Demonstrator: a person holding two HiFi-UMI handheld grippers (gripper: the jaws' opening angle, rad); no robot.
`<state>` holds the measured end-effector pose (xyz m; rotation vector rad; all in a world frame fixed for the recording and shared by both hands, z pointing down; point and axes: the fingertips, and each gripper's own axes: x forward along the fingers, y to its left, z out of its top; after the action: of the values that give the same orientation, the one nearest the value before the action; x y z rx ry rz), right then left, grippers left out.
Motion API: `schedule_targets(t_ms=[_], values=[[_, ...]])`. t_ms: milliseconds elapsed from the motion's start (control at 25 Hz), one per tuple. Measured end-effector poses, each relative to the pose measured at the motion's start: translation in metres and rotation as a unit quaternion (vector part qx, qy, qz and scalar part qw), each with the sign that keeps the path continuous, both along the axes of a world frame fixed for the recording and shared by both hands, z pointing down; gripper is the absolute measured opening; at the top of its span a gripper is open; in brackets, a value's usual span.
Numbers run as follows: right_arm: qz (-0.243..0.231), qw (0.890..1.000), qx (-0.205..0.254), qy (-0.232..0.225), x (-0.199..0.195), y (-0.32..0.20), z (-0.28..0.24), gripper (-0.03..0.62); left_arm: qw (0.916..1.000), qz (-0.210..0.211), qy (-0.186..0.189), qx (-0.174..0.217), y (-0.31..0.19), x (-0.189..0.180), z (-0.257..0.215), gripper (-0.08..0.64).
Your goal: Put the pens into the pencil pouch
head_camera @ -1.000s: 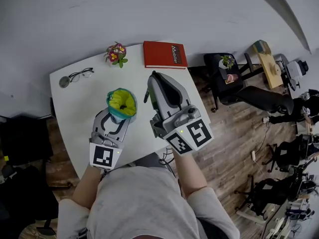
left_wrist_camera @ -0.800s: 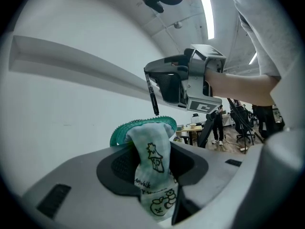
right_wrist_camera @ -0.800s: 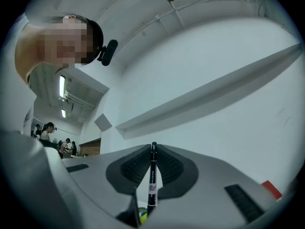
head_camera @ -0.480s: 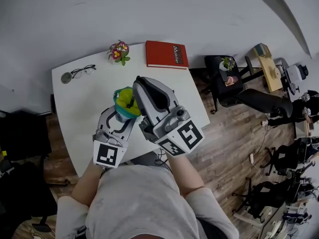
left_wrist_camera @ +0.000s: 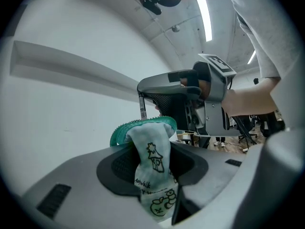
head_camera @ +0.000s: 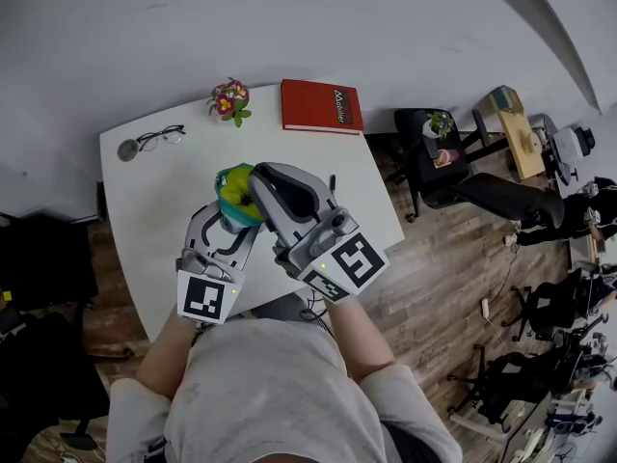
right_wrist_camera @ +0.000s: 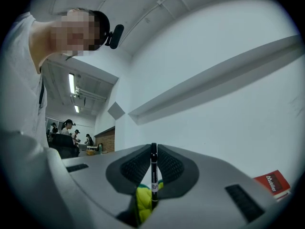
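Your left claw (head_camera: 228, 228) is pinching the pencil pouch (head_camera: 234, 191) by its pale printed fabric. It holds the pouch over the white desk (head_camera: 154, 210), with the teal-rimmed mouth open and the yellow lining showing. Your right claw (right_wrist_camera: 153, 166) is pressed together on a black pen (right_wrist_camera: 153, 180), which stands upright between the pads. The pen's lower end shows against the yellow lining right at the pouch mouth, but the views do not settle whether it is inside.

The desk has rounded corners. Along its far edge lie a pair of glasses (head_camera: 159, 142), a small pot of pink flowers (head_camera: 228, 99) and, at the far right corner, a red book (head_camera: 321, 106).

To your right the floor (head_camera: 453, 258) is wood planks, with black office chairs (head_camera: 501, 196) standing well apart from the desk. A small potted plant (head_camera: 439, 121) sits on a dark stand just beside the desk. The right gripper view shows a white wall (right_wrist_camera: 228, 104) ahead and people (right_wrist_camera: 66, 128) at the room's far end.
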<state>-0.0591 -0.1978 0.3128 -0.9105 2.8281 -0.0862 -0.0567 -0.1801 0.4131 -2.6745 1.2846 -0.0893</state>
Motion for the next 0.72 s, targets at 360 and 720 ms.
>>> schedule_targets(t_ms=[360,720], values=[[0.004,1.0,-0.008,0.013,0.006,0.0,0.005,0.055,1.0,-0.004,0.006,-0.002,-0.003,-0.002,0.0,0.173],[0.121,0.989,-0.076,0.034,0.089,-0.035,0.048,0.055,0.9998,-0.014,0.016,0.002,-0.005,-0.001,-0.001,0.173]])
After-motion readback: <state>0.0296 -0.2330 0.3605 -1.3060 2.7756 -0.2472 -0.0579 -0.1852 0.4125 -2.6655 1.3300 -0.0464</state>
